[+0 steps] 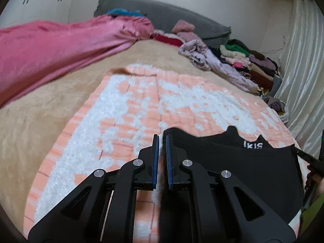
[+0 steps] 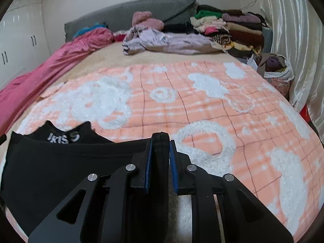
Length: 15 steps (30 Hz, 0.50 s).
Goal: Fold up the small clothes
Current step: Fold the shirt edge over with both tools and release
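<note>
A: So, from the left: where does the left claw (image 1: 162, 138) stand?

B: Its jaws are nearly together with only a thin gap, and nothing shows between them. The black garment (image 1: 232, 162) lies just to its right, low on the peach-and-white blanket (image 1: 121, 105) that covers the bed.

A: And the garment's long axis?

B: As I judge it, it runs side to side between the two claws, collar and white lettering towards the headboard.

A: The right claw (image 2: 161, 141)?

B: Clenched on a bunched edge of that garment, which spreads away to its left. So the right hand already has its end; the left is close beside the other end but has no grip on it.

A: Counts?

B: One black garment, two claws, one pink quilt (image 2: 50, 60), one stack of folded clothes (image 2: 232, 28) at the far right.
</note>
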Each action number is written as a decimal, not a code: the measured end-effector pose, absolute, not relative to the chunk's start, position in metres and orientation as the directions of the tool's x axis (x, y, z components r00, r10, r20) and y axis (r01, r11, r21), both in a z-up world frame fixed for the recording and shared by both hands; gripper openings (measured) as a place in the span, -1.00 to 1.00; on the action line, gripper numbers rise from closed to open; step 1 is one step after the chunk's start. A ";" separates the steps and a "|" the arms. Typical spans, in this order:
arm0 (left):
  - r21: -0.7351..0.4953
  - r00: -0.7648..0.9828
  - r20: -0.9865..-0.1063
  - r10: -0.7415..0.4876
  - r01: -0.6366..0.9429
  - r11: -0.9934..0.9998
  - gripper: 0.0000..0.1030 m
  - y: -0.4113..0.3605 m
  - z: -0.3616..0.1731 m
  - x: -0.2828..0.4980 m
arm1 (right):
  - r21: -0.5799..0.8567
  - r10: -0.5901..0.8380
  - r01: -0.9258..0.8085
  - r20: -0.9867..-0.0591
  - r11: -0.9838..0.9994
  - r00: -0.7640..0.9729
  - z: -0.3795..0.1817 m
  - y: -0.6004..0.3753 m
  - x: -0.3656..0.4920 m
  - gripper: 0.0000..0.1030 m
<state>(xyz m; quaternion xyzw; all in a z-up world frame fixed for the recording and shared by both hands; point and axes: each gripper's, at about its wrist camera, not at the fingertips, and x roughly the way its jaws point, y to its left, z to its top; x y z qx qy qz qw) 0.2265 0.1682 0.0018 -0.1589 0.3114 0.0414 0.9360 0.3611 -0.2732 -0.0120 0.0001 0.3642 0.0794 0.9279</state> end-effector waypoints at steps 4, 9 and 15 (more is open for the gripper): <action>-0.307 0.773 -0.634 -0.039 -0.204 0.930 -0.96 0.178 -0.010 0.230 | 0.032 0.117 -0.139 -0.739 0.990 0.663 -0.036 -0.270 0.373 -0.69; -0.295 0.787 -0.616 -0.032 -0.193 0.936 -0.96 0.177 -0.002 0.218 | 0.020 0.078 -0.094 -0.737 0.995 0.672 -0.034 -0.276 0.371 -0.26; -0.233 0.789 -0.614 -0.001 -0.180 0.956 -0.81 0.163 0.007 0.207 | 0.045 0.079 -0.067 -0.703 0.997 0.707 -0.018 -0.282 0.355 0.14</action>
